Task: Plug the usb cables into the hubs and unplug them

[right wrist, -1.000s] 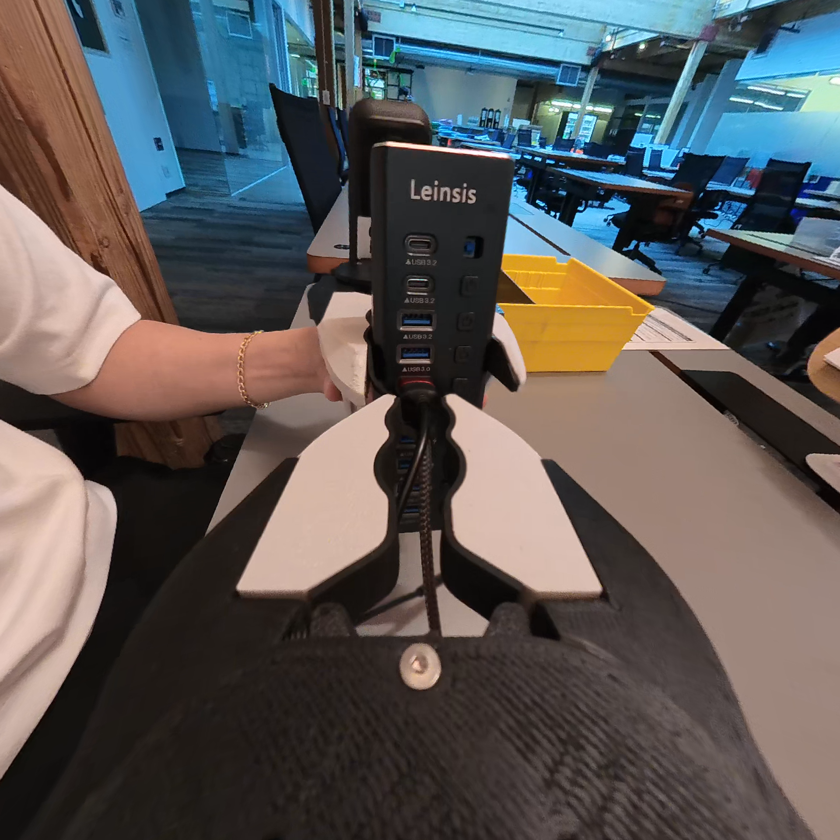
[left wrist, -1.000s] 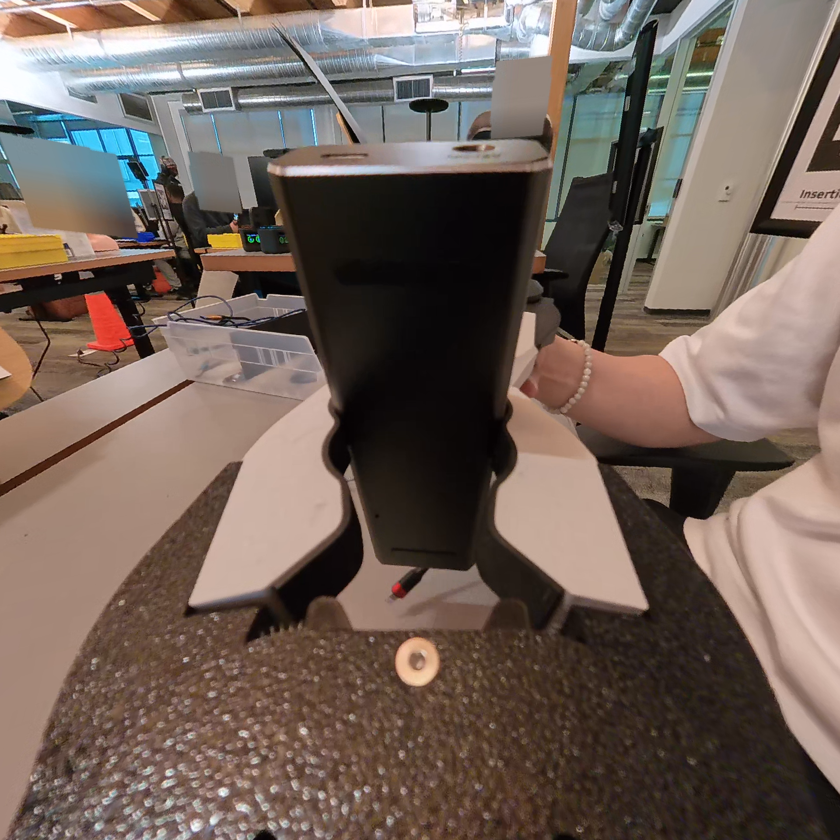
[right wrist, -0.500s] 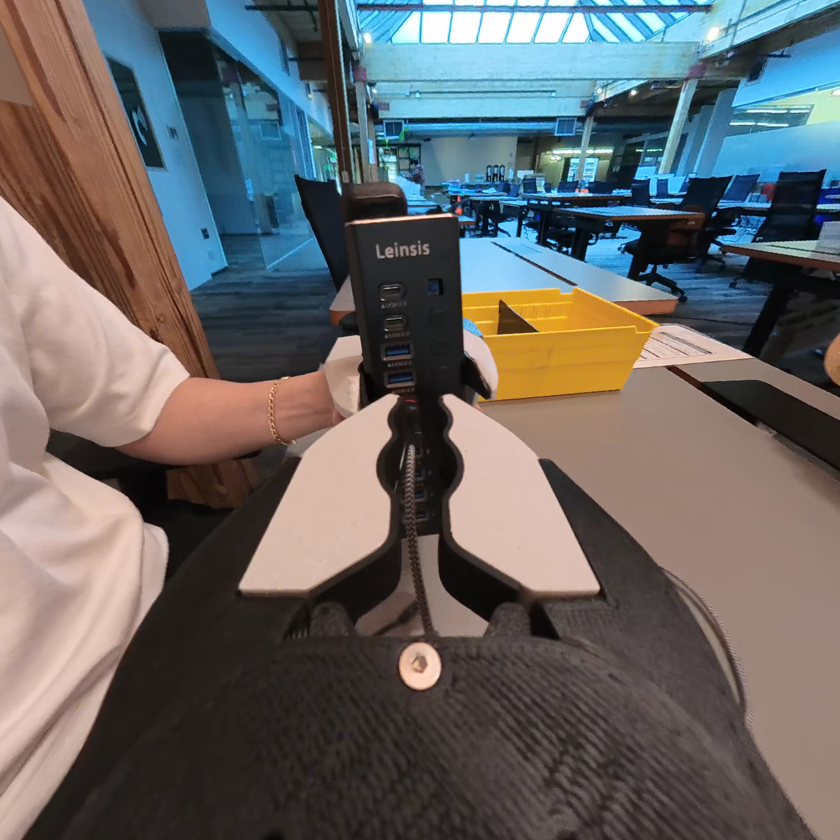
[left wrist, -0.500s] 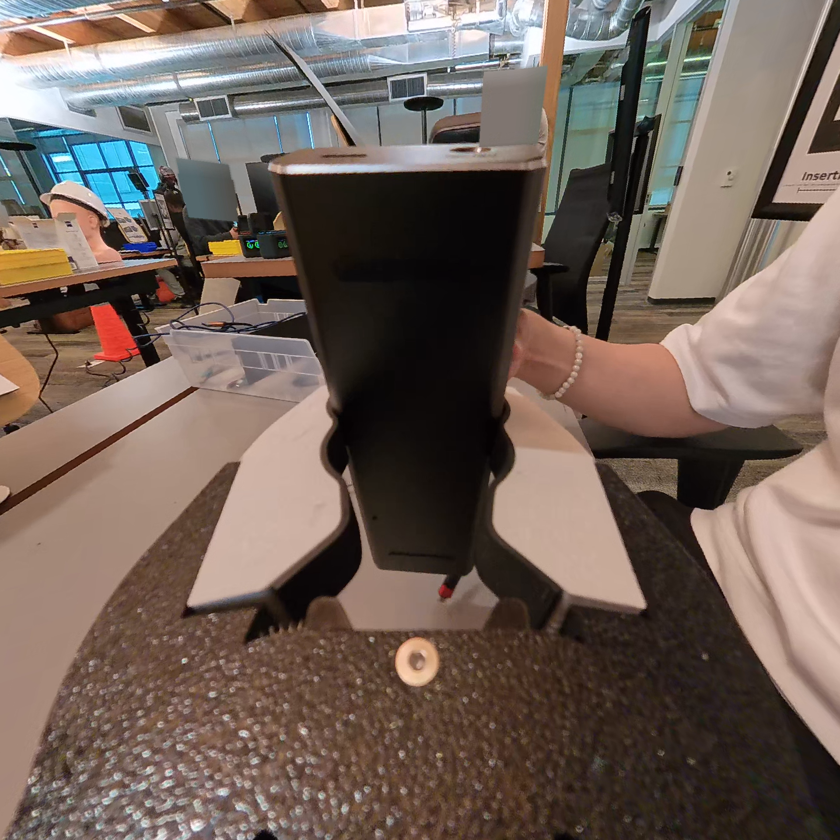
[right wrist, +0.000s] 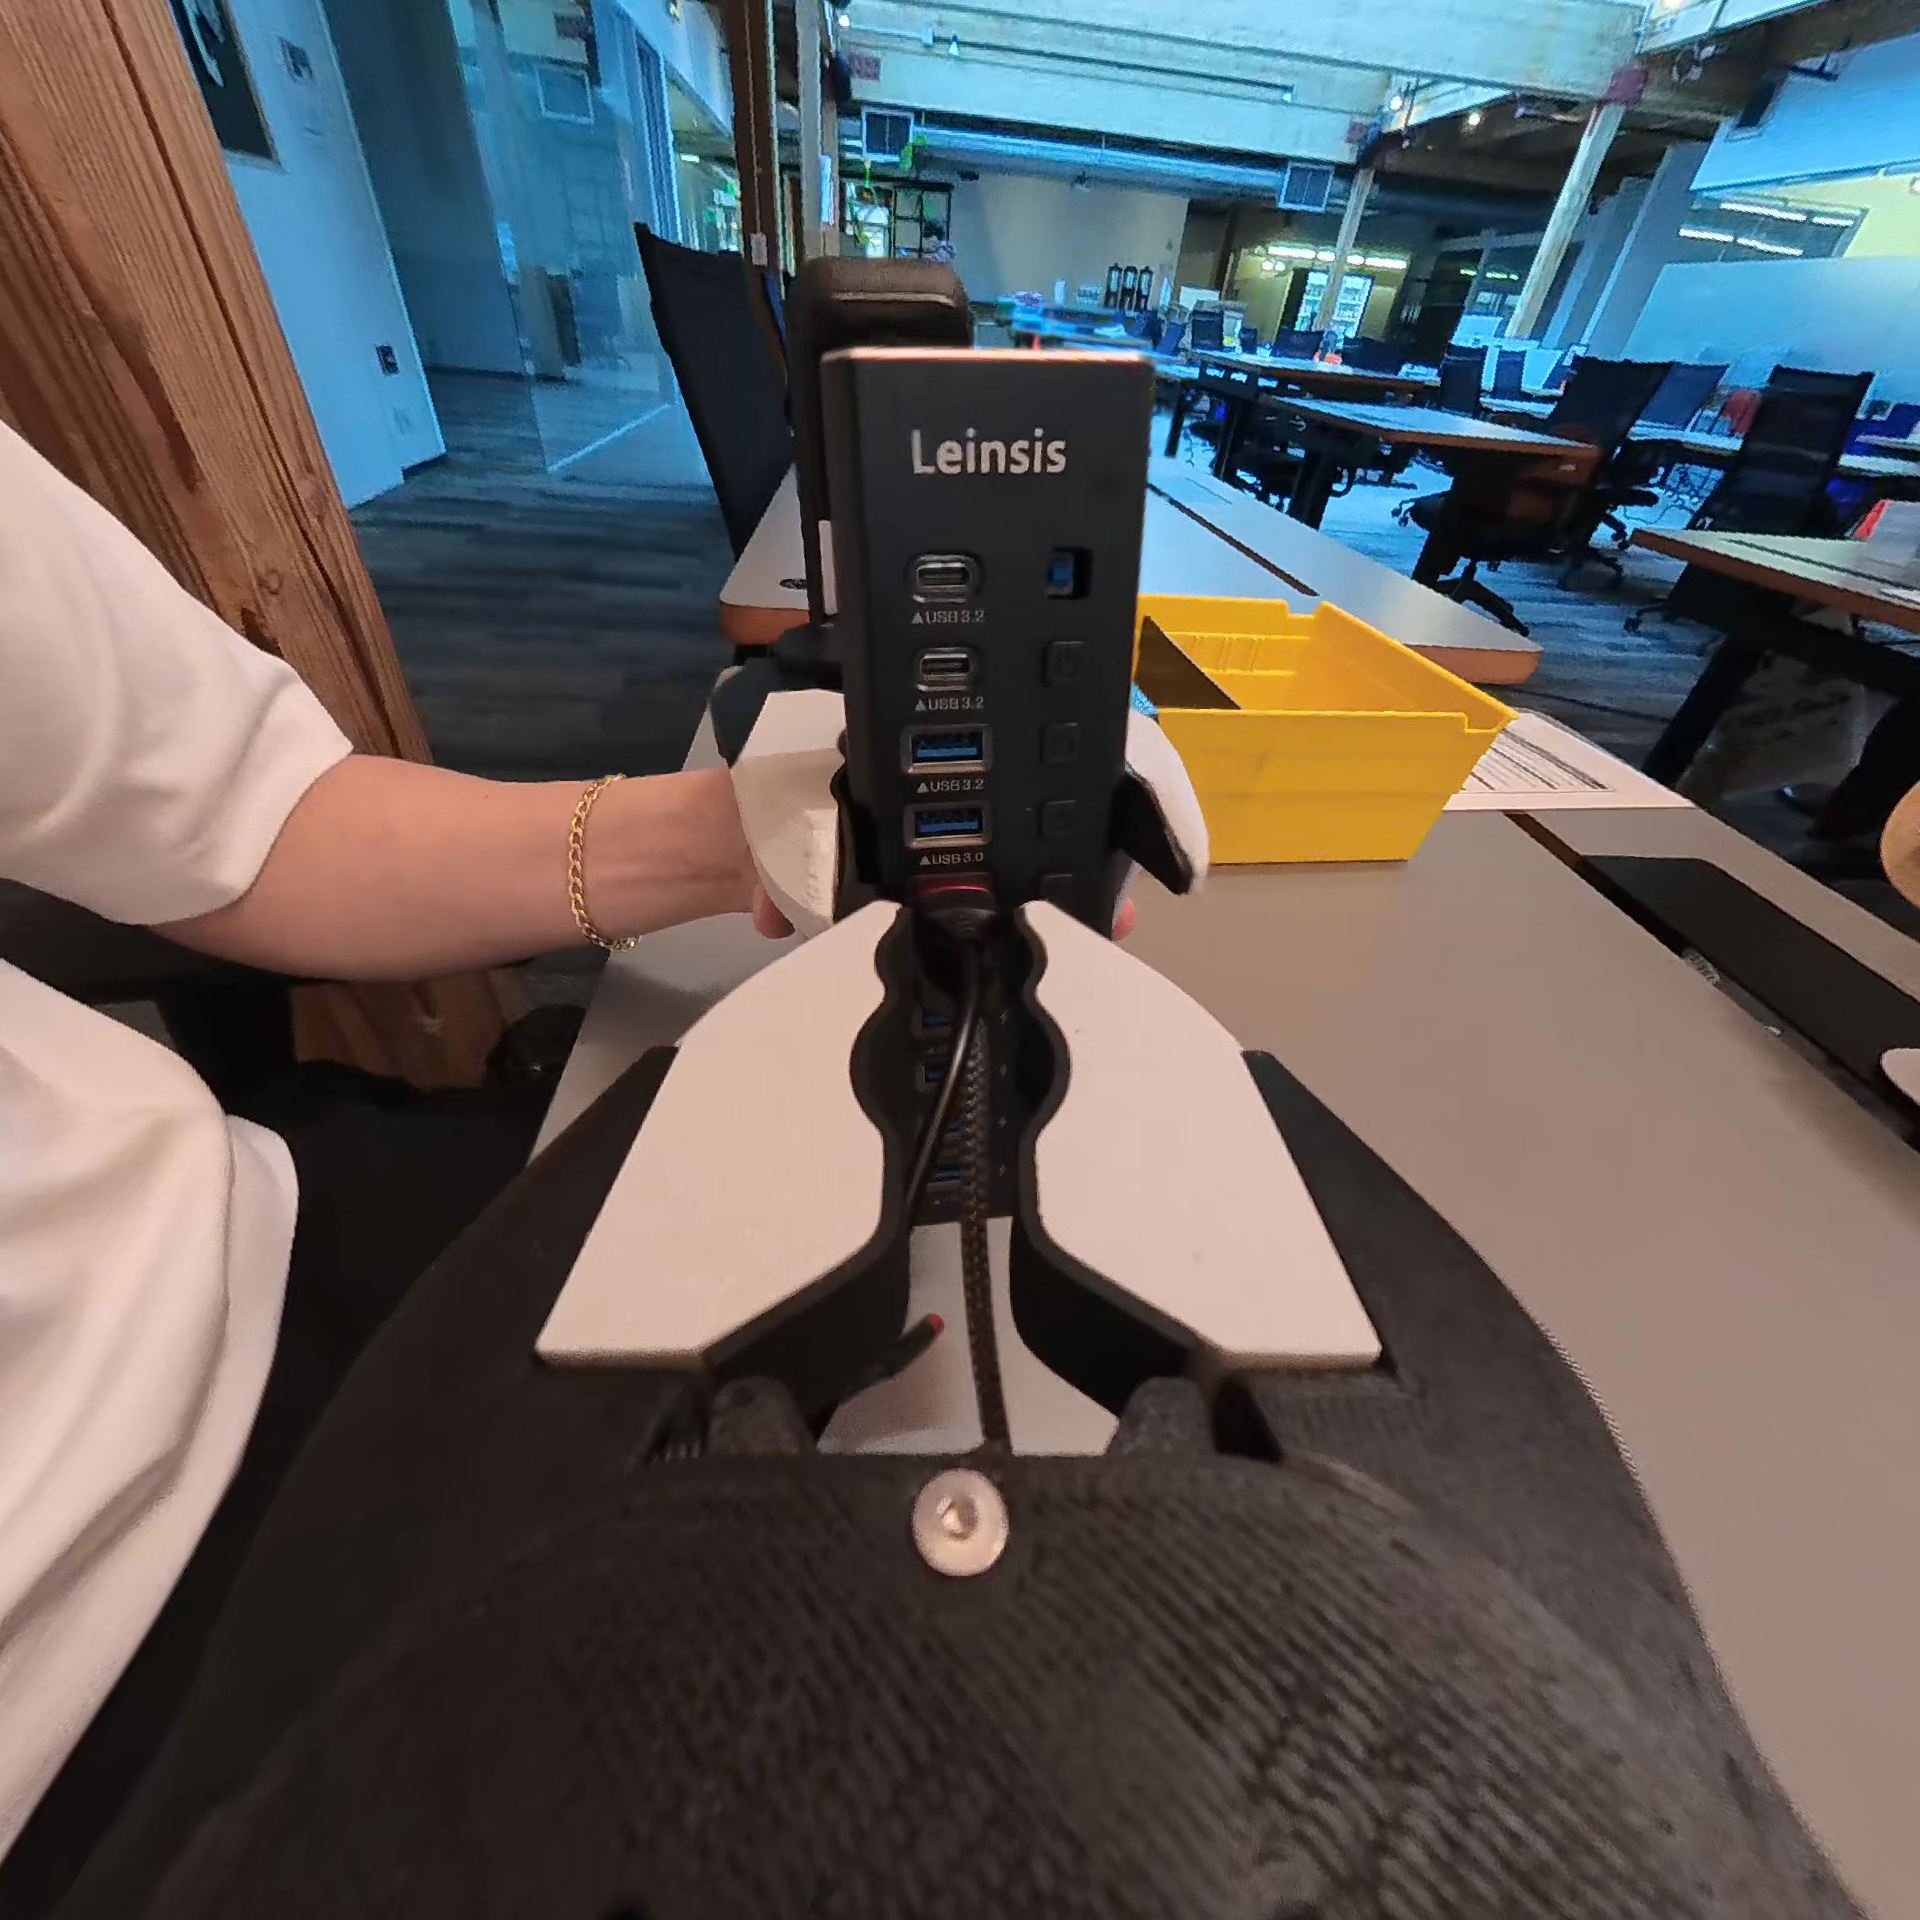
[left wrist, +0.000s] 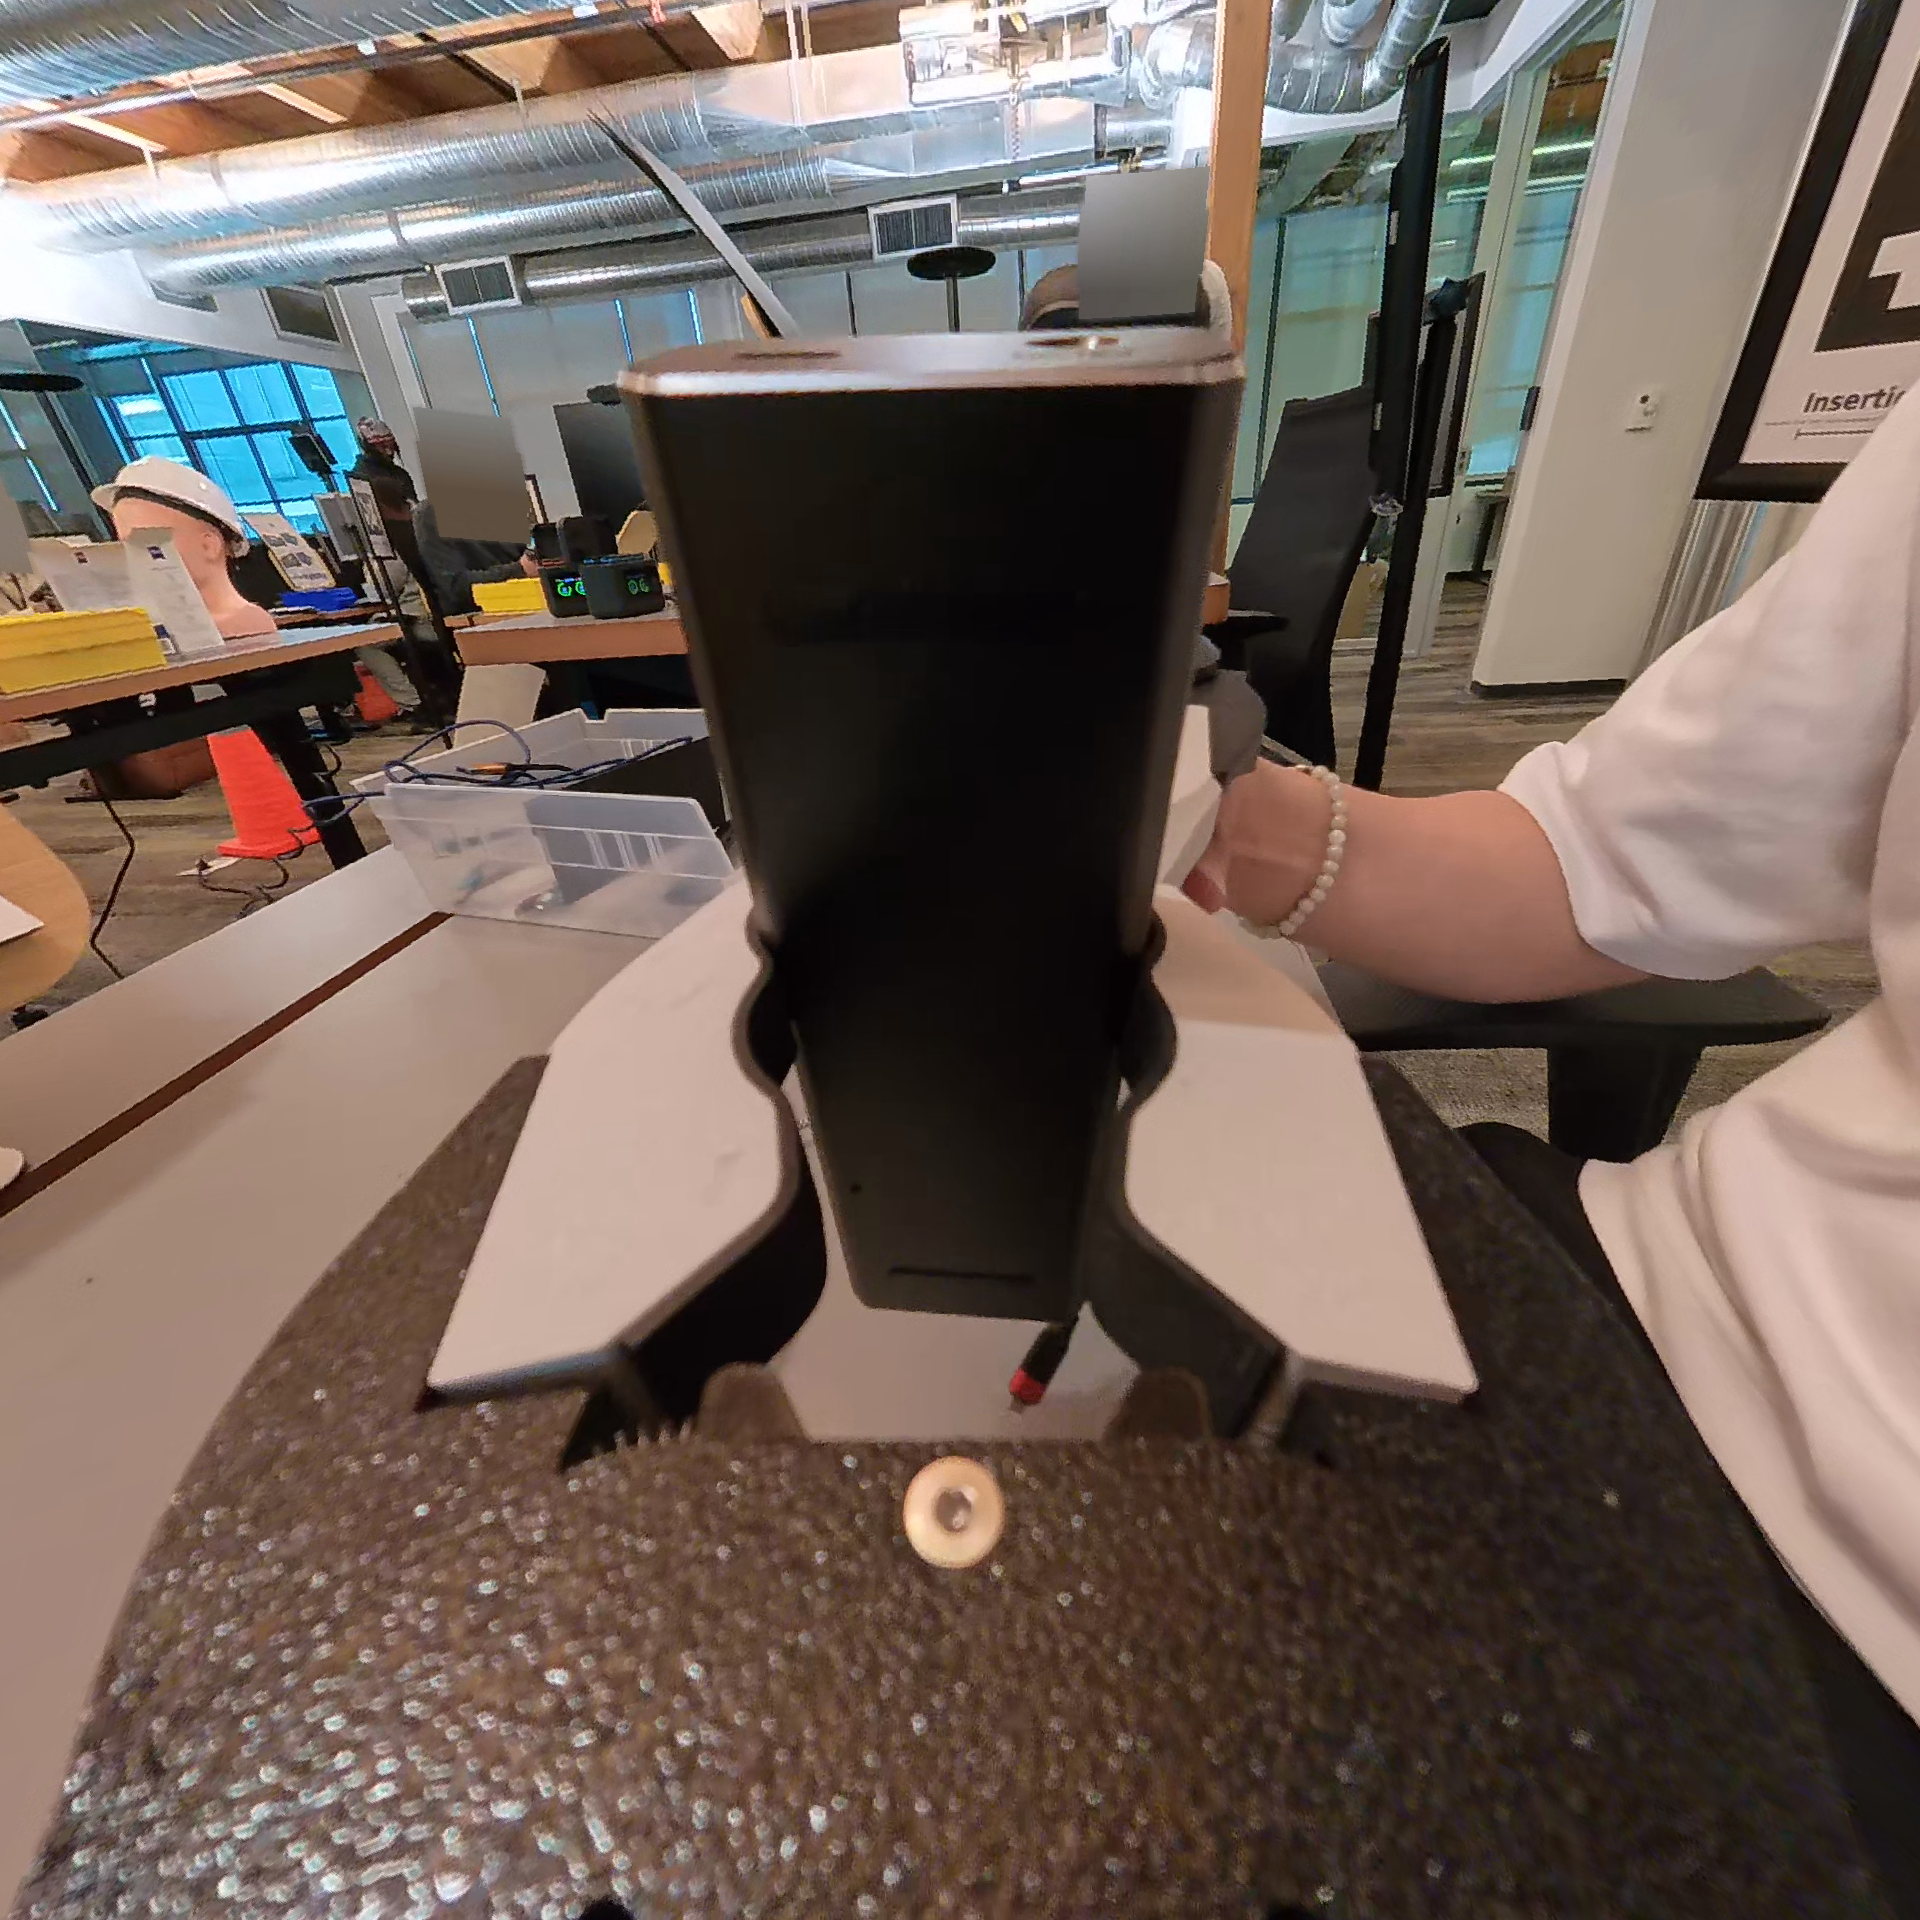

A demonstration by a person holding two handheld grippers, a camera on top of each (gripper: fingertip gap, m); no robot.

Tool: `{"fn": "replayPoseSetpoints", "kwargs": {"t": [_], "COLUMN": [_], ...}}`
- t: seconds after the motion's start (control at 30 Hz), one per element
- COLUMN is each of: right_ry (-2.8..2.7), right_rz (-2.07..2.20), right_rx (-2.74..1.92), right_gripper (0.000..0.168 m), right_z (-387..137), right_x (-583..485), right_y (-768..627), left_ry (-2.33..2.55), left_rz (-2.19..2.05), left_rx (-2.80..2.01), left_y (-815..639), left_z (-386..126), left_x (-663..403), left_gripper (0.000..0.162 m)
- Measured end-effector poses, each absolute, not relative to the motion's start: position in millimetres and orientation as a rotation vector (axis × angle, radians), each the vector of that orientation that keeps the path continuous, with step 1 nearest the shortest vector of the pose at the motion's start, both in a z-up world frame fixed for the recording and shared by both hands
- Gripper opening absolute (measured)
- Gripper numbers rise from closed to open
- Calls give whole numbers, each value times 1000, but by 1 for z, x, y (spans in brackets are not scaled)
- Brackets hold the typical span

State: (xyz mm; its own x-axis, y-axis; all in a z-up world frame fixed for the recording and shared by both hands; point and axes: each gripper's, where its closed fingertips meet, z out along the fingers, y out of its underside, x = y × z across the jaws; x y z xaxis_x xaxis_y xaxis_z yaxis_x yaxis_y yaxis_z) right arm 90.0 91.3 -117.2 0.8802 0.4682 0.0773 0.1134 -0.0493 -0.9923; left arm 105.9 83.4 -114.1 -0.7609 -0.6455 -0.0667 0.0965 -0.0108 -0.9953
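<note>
My left gripper (left wrist: 951, 935) is shut on a black USB hub (left wrist: 935, 779) and holds it upright above the table, its plain back towards this camera. The right wrist view shows the hub's port face (right wrist: 987, 623), with one left finger (right wrist: 790, 831) behind it. My right gripper (right wrist: 956, 925) is shut on a black braided USB cable (right wrist: 971, 1143). Its red-ringed plug (right wrist: 951, 896) meets the hub just below two free blue ports. I cannot tell how deep it sits. A loose red-tipped cable end (left wrist: 1034, 1371) hangs under the hub.
A yellow bin (right wrist: 1320, 748) stands on the grey table (right wrist: 1455, 1039) behind the hub. A clear plastic bin (left wrist: 551, 831) with cables is at the far left. The person's arms (right wrist: 468, 852) reach in from the side. A wooden post (right wrist: 156, 416) stands close. Both grippers' tips are close together, under 4 cm apart.
My right gripper drew back from the hub half a second ago, then came close again, with the plug back at the same port. The left gripper has kept the hub nearly still.
</note>
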Motion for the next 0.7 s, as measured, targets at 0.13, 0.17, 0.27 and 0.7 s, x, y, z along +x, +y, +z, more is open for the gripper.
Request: {"fn": "replayPoseSetpoints", "kwargs": {"t": [0.13, 0.17, 0.27, 0.7], "right_ry": [-466, -457, -441, -411], "right_rz": [332, 334, 341, 375], "right_rx": [-1603, -1599, -1605, -1555], "right_gripper": [16, 16, 15, 16], "right_z": [-117, -116, -115, -109], "right_x": [88, 88, 87, 86], "right_y": [91, 92, 94, 95], "left_ry": [1746, 1737, 1726, 1680], "left_rz": [-1826, -1831, -1837, -1927], "left_rx": [-558, -558, -552, -533], "left_y": [82, 83, 85, 84], "left_z": [-114, -113, -112, -112], "left_x": [105, 105, 104, 102], "left_gripper": [61, 61, 61, 70]}}
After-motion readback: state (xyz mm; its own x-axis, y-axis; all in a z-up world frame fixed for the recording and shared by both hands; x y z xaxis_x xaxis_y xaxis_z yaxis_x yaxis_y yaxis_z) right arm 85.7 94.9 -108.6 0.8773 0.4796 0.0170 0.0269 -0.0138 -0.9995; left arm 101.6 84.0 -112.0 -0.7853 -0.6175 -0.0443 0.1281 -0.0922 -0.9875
